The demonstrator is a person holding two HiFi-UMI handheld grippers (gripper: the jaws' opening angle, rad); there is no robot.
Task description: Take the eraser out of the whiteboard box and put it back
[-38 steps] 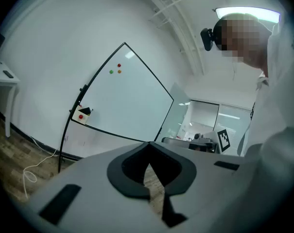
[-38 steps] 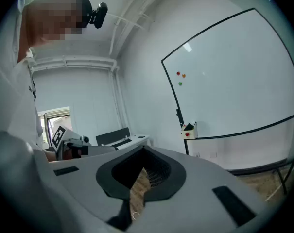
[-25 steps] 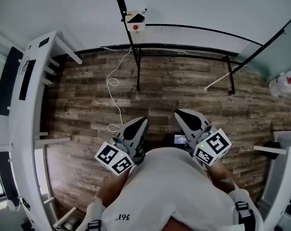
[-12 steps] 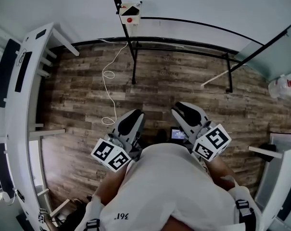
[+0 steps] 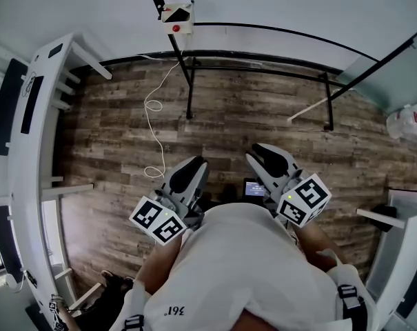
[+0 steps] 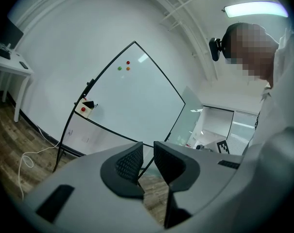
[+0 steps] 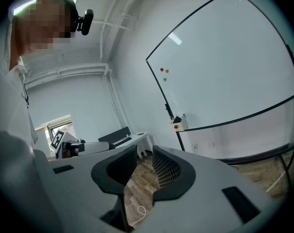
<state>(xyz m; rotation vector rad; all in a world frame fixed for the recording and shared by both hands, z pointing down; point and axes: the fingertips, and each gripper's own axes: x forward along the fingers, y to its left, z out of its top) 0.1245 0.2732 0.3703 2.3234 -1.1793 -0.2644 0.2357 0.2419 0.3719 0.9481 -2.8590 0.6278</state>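
Observation:
The whiteboard (image 5: 277, 5) stands ahead on a black frame. A small white whiteboard box (image 5: 177, 17) with a red dot hangs on its left post, with a dark wedge shape in it. The box also shows in the left gripper view (image 6: 87, 106) and the right gripper view (image 7: 179, 123), far from both grippers. My left gripper (image 5: 192, 167) and right gripper (image 5: 265, 154) are held side by side close to my body, above the wood floor. Both pairs of jaws are opening. Nothing is between the left gripper's (image 6: 147, 160) jaws or the right gripper's (image 7: 145, 166) jaws.
White desks (image 5: 36, 150) run along the left, and another desk (image 5: 401, 233) stands at the right. A white cable (image 5: 153, 116) trails over the floor from the whiteboard's left leg. A small lit screen (image 5: 254, 187) lies on the floor between the grippers.
The head view has shifted, so the box and the whiteboard frame sit farther up and left. Both grippers stay near my body, a little lower and further left in the picture.

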